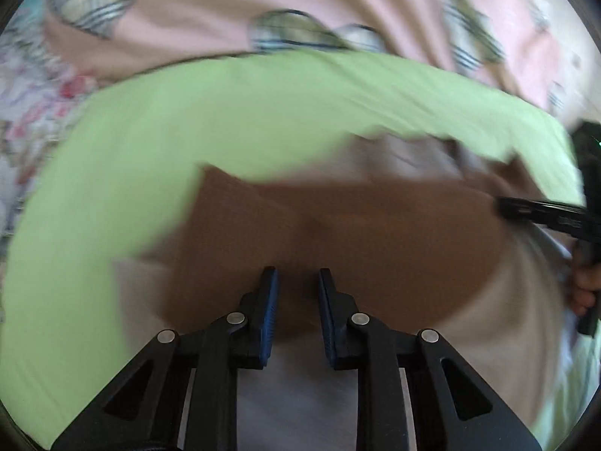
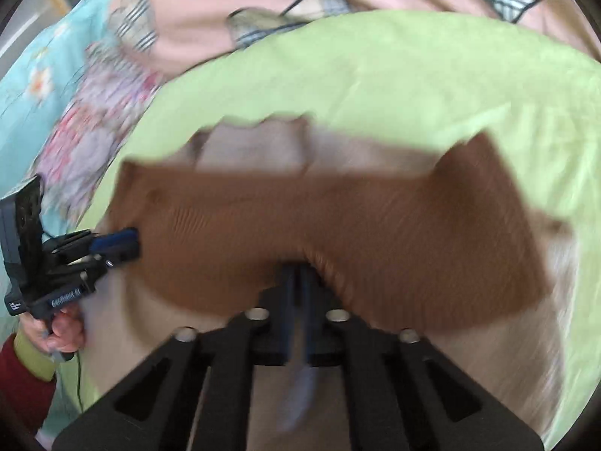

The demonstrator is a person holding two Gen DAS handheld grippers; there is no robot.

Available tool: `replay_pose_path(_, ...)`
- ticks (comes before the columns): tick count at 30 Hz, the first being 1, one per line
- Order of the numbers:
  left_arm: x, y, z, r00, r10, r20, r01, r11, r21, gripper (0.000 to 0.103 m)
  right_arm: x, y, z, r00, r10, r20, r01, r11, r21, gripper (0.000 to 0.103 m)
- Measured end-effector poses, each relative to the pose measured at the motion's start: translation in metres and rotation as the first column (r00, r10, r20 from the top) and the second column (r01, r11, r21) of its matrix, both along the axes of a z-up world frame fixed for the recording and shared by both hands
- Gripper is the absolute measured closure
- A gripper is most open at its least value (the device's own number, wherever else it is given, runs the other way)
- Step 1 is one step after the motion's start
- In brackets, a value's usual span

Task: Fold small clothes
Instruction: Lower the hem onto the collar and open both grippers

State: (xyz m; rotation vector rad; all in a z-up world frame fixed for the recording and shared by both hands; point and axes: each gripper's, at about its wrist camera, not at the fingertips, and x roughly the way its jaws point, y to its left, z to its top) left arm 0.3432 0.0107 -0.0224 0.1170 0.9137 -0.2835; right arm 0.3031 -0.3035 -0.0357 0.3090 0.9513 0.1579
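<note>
Right wrist: right claw [image 2: 299,274] clamped on brown garment [image 2: 338,218]; left claw [image 1: 298,282] apart above it.

One brown garment [image 2: 338,225] on one green sheet [image 2: 413,75] — one pale garment [image 2: 263,143] just beyond the brown. Two hand-held grippers — left [image 1: 298,282], right [image 2: 299,274]. One pink blanket [image 1: 210,7] past the sheet.

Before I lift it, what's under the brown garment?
Under the brown garment a pale pinkish cloth shows past its edges, lying on a green sheet. Anything beneath its middle is covered.
</note>
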Motion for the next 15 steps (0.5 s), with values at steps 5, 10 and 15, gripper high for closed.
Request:
replay_pose_path(5, 0.0, 0.035, 0.001, 0.991, 0.132, 0.013, -0.131, 0.99, -0.052, 0.082, -0.014, -0.059, 0.001, 0.961, -0.276, 0.024, 0.276, 0.961, 0.037, 0.103)
replay_pose_path(10, -0.055, 0.035, 0.017, 0.995, 0.097, 0.039, -0.088, 0.979, -0.182, 0.077, -0.058, -0.044, 0.023, 0.972, -0.21, 0.106, 0.202, 0.976, 0.079, 0.099)
replay_pose_path(15, -0.099, 0.005, 0.01, 0.998, -0.054, 0.04, 0.06, 0.983, -0.172, 0.063, -0.085, -0.004, 0.018, 0.996, -0.034, 0.084, 0.026, 0.996, 0.09, 0.099)
